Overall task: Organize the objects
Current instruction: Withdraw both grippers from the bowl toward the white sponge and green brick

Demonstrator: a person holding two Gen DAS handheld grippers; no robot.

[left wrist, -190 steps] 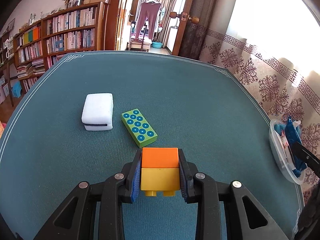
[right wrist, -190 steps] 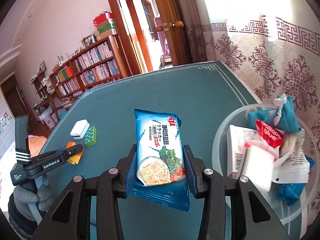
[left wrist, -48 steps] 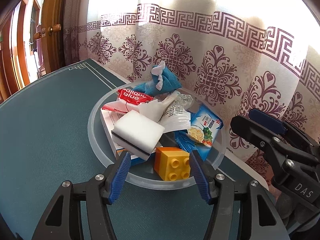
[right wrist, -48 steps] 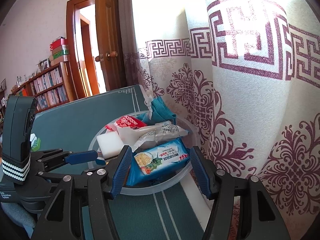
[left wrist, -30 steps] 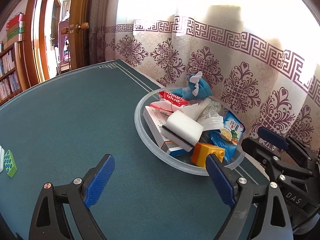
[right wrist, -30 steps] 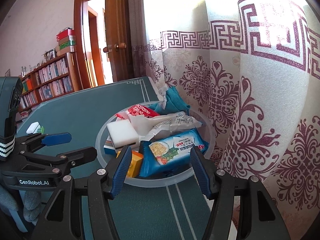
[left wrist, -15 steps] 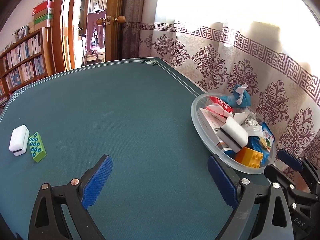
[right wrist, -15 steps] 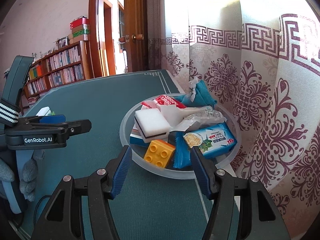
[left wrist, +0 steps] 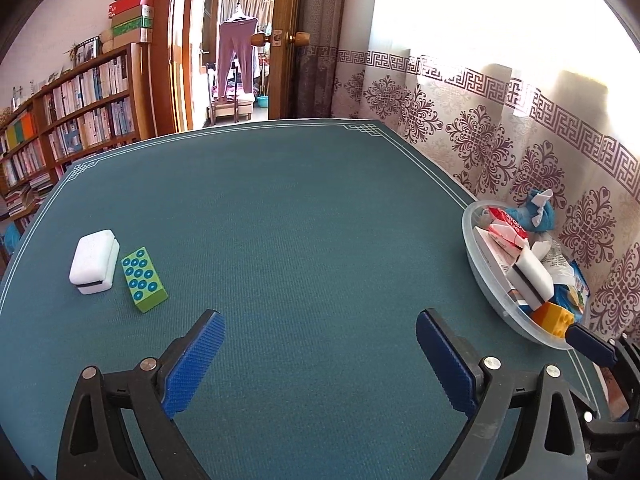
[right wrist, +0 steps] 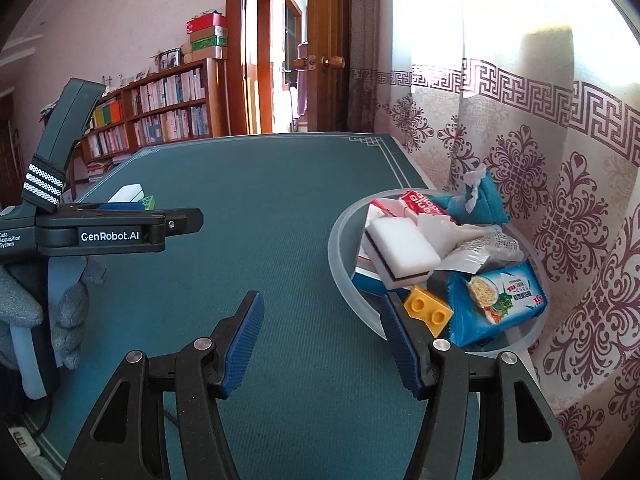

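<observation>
My left gripper (left wrist: 318, 322) stands wide open over bare green cloth, nothing between its jaws. To its far left lie a white sponge (left wrist: 94, 255) and a green dotted block (left wrist: 143, 279), side by side. A clear bowl (left wrist: 478, 270) at the right table edge holds the orange-yellow brick (left wrist: 554, 319), a white sponge, a cracker packet and wrappers. My right gripper (right wrist: 322, 312) is open and empty, its right finger just in front of the bowl (right wrist: 340, 264), beside the yellow brick (right wrist: 428, 310). The cracker packet (right wrist: 498, 304) lies in the bowl too. A gloved hand holds the left gripper (right wrist: 182, 220) at the left.
The table (left wrist: 300, 216) is covered in green cloth with a white border line. A patterned curtain (left wrist: 520, 148) hangs close behind the bowl on the right. A bookshelf (left wrist: 68, 120) and an open door (left wrist: 296, 40) lie beyond the far edge.
Both grippers have swung left, away from the bowl, which slid to the right of each view. The white sponge and green block came into the left wrist view. The left jaws widened slightly.
</observation>
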